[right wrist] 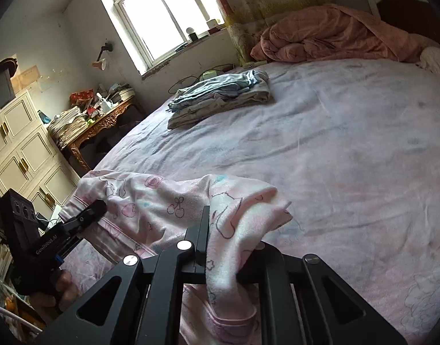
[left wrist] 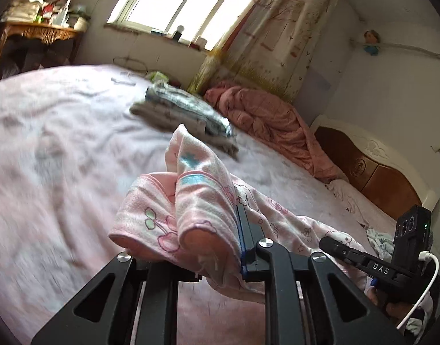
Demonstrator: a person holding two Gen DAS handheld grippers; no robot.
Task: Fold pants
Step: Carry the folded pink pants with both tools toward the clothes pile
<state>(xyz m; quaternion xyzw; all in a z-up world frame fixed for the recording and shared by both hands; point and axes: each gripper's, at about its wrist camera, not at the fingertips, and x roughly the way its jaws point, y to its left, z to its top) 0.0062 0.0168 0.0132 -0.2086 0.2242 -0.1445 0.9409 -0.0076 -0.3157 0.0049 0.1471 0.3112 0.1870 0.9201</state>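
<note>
Daylight pours through the far window (left wrist: 191,3), its panes blown out to white glare, leaving the walls beside it dim. The left wrist view is smeared by motion blur across the bed sheet (left wrist: 62,143); the right view is sharper. Fisheye bending curves both pictures, with black vignette at corners.

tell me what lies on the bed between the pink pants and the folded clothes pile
Nothing: in the right wrist view the pink sheet lies bare between the pink pants, held by both claws, and the folded clothes pile.
</note>
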